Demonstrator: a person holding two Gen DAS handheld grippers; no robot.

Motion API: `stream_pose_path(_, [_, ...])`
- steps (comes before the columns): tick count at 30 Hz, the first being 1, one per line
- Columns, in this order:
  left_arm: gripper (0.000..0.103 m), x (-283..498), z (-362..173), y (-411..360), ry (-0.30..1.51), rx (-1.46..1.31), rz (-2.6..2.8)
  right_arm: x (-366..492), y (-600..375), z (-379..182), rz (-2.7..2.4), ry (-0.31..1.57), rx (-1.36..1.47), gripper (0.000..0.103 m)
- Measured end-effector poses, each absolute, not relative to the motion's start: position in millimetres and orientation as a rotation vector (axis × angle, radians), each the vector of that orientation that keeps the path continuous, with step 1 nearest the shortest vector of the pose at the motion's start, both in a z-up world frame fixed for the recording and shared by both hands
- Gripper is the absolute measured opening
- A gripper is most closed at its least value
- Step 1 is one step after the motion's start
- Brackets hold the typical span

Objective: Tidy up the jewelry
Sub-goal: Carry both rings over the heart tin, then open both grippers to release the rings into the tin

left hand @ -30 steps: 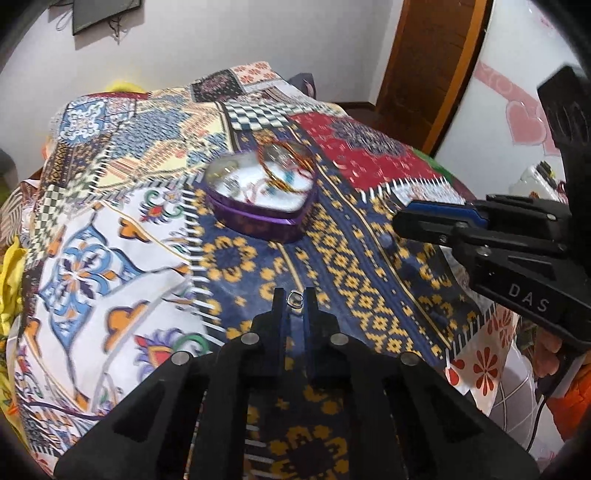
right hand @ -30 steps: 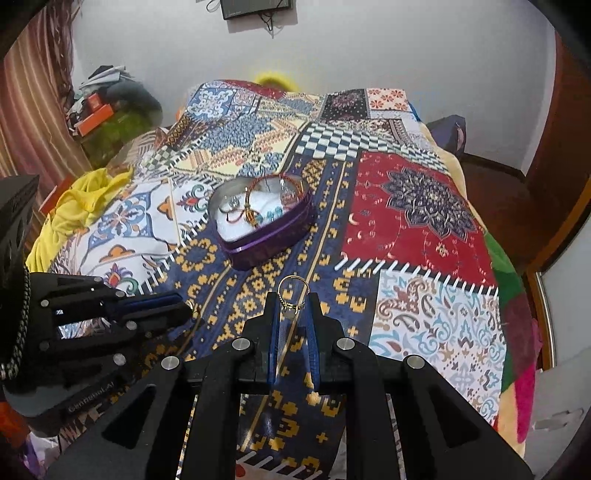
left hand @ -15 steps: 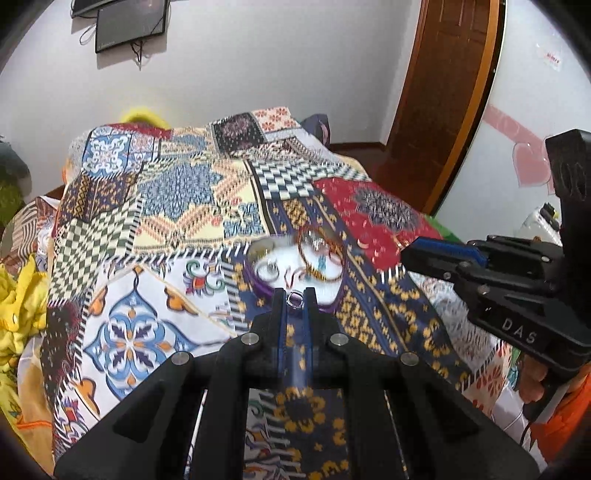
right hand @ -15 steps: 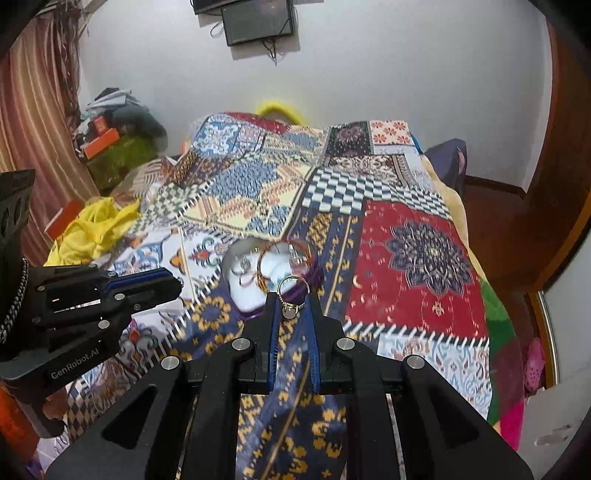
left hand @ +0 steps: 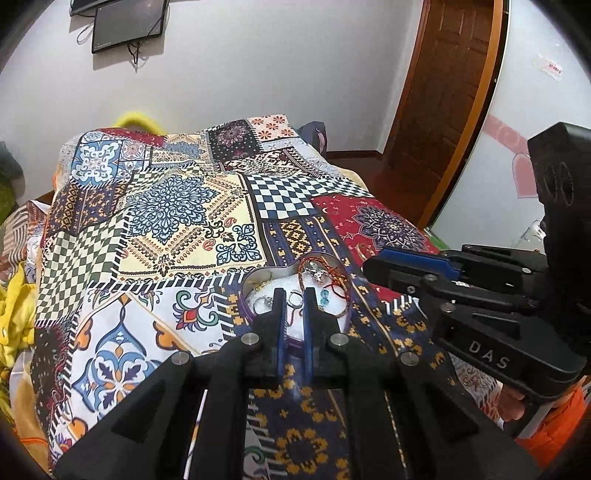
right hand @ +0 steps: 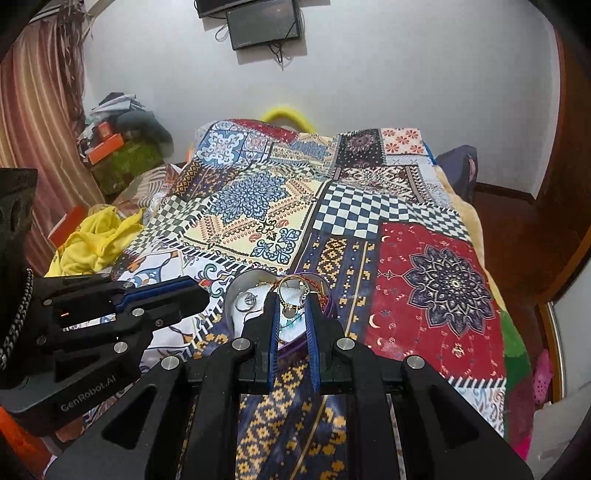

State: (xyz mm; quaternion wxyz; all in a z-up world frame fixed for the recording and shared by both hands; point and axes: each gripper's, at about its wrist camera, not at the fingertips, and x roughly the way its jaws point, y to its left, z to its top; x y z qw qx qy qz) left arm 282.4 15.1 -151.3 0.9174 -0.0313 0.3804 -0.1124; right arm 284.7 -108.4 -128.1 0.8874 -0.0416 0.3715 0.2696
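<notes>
A heart-shaped purple tin [left hand: 248,286] with a white lining lies on the patchwork bedspread and holds bangles, rings and a chain. My left gripper [left hand: 294,295] hovers just in front of the tin, shut on a small silver ring [left hand: 294,301] at its fingertips. In the right wrist view the tin [right hand: 233,291] sits right behind my right gripper [right hand: 291,301], which is shut on a thin gold ring [right hand: 290,307] standing upright between the pads. The two grippers are side by side, left gripper [right hand: 166,295] and right gripper [left hand: 406,266] each showing in the other's view.
The patchwork bedspread [right hand: 443,280] covers a bed reaching to the far wall. Yellow cloth [right hand: 96,243] and a cluttered pile [right hand: 118,147] lie left by a curtain. A wooden door [left hand: 443,92] stands at the right, and a screen [right hand: 262,22] hangs on the wall.
Both grippers have lifted and tipped upward, so more wall shows and the tin now sits right behind the fingertips. Each still holds its ring.
</notes>
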Motion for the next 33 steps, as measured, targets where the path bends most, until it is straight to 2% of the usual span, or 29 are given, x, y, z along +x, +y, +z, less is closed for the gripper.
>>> stream_pose_path(11, [0.007,303.5,-171.8,19.7,0.826,-0.085,-0.244,303.3,-98.4,-147.0,0.589,0.840,-0.106,0.012])
stream_pose_path(19, [0.007,299.2,-167.1,24.9,0.819,-0.088,-0.220,305.8,-98.5,-148.6,0.606,0.873,-0.107,0.013])
stream_pose_path(21, [0.007,295.4,-162.7,26.5,0.814,-0.087,-0.213,304.0,-98.5,-146.6,0.607,0.875,-0.108,0.019])
stream_pose_path(24, [0.009,287.3,-152.8,29.2,0.801,-0.088,-0.200,296.2,-100.8,-136.5,0.594,0.852,-0.118,0.027])
stream_pose_path(26, [0.011,280.6,-144.2,30.5,0.787,-0.086,-0.190,291.5,-102.4,-128.7,0.593,0.835,-0.118,0.029])
stream_pose_path(33, [0.015,243.0,-95.5,32.0,0.676,-0.074,-0.150,255.2,-117.0,-76.4,0.562,0.701,-0.105,0.029])
